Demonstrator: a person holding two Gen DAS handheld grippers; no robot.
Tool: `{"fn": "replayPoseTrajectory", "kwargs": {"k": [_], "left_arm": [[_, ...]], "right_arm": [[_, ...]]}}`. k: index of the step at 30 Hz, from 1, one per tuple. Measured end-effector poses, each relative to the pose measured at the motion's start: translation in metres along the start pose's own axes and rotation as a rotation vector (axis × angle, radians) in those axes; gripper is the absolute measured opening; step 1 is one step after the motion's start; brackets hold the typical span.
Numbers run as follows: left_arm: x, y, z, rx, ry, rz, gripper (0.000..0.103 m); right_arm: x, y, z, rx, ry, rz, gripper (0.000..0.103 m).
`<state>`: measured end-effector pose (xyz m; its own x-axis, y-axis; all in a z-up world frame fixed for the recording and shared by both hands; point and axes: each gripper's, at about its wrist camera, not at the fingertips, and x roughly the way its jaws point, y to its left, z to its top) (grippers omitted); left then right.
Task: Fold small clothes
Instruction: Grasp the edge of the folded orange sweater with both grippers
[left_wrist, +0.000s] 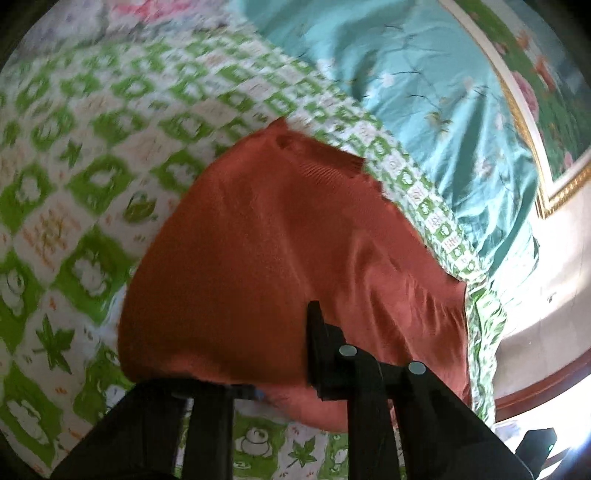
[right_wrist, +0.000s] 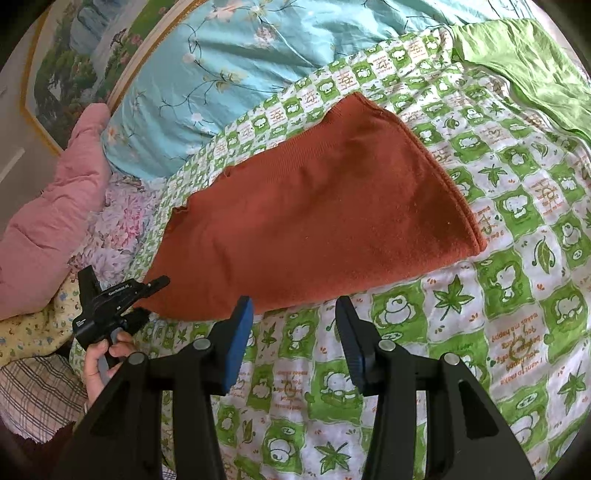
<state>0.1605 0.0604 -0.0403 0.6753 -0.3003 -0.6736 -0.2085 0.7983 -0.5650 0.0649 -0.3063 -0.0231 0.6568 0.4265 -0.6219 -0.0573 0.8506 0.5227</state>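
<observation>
Left gripper (right_wrist: 147, 295): black, at the near left of the right wrist view, fingers pointing right and nearly together, closed on the corner of the rust-red garment (right_wrist: 314, 206).
Left hand (right_wrist: 105, 360): bare, wrapped round the gripper's handle from below.
Right gripper (right_wrist: 295, 332): near centre, blue-padded fingers held apart, nothing between them, just short of the garment's near edge.

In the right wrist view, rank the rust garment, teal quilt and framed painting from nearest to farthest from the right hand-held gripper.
From the right hand-held gripper:
1. Rust garment, just ahead.
2. Teal quilt, behind it, upper left.
3. Framed painting, far upper left.
</observation>
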Motion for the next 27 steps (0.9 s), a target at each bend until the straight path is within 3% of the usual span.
{"fn": "replayPoseTrajectory", "kwargs": {"k": [8,15,20,23,27], "left_arm": [[-0.018,-0.105,-0.014,0.351,-0.064,-0.021,0.01],[0.002,-0.191,-0.06,0.589,-0.019,-0.104,0.009],[0.048,-0.217,-0.112,0.739,0.06,-0.034,0.009],[0.051,-0.215,-0.132,0.792,0.071,-0.019,0.009],[0.047,-0.21,-0.136,0.814,0.053,-0.004,0.009]], "right_arm": [[-0.007,-0.01,0.015,0.008,-0.009,0.065,0.048],[-0.014,-0.04,0.047,0.08,-0.041,0.105,0.048],[0.004,-0.054,0.072,0.142,0.007,0.188,0.048],[0.029,-0.052,0.085,0.161,0.069,0.239,0.05],[0.067,-0.047,0.106,0.186,0.137,0.299,0.057]]}}
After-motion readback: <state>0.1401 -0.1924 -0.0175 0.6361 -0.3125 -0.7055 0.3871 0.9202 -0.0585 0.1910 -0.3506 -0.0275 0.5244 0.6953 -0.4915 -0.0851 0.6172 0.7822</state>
